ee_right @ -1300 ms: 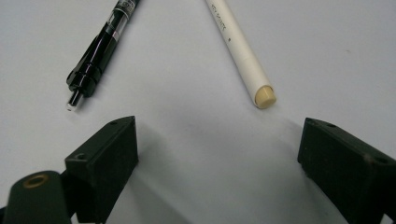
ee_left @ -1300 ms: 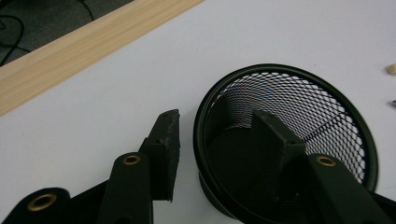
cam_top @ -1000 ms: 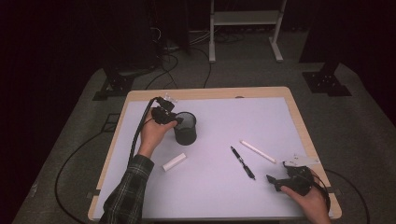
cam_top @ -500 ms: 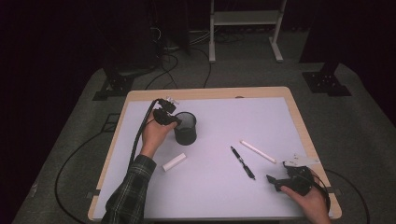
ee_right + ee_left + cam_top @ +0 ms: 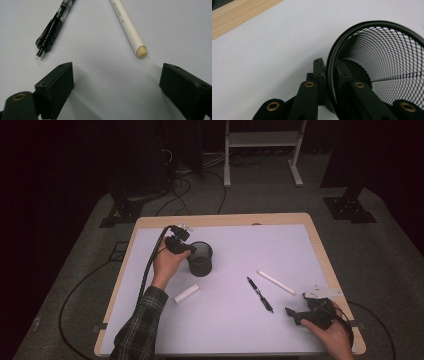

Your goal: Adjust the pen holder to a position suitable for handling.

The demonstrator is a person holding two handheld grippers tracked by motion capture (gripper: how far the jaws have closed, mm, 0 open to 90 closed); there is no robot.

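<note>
- High view: our left gripper (image 5: pixel 187 251) has just been closing its jaws on the rim of the black mesh cup (image 5: pixel 201 259), which stands left of centre on the white mat (image 5: pixel 230 330); the grip sits at the cup's nine o'clock; our right gripper (image 5: pixel 295 314) rests low at the mat's near right corner, jaws spread; a black pen (image 5: pixel 260 294), a white pen (image 5: pixel 276 282) and a short white stick (image 5: pixel 186 293) lie apart on the mat; there's wide bare mat from the cup's twelve to three o'clock, while the wooden table edge (image 5: pixel 220 221) is near at eleven.
- Left gripper view: one jaw inside, one outside, the mesh cup's (image 5: pixel 384 62) wall pinched between them; we'd keep the pinch square so the cup hangs level when lifted; the wooden edge (image 5: pixel 237 15) lies at ten o'clock.
- Right gripper view: jaws wide apart, nothing between them; the black pen (image 5: pixel 53 27) points off at eleven, the white pen (image 5: pixel 128 28) at one; both are just ahead, untouched.
</note>
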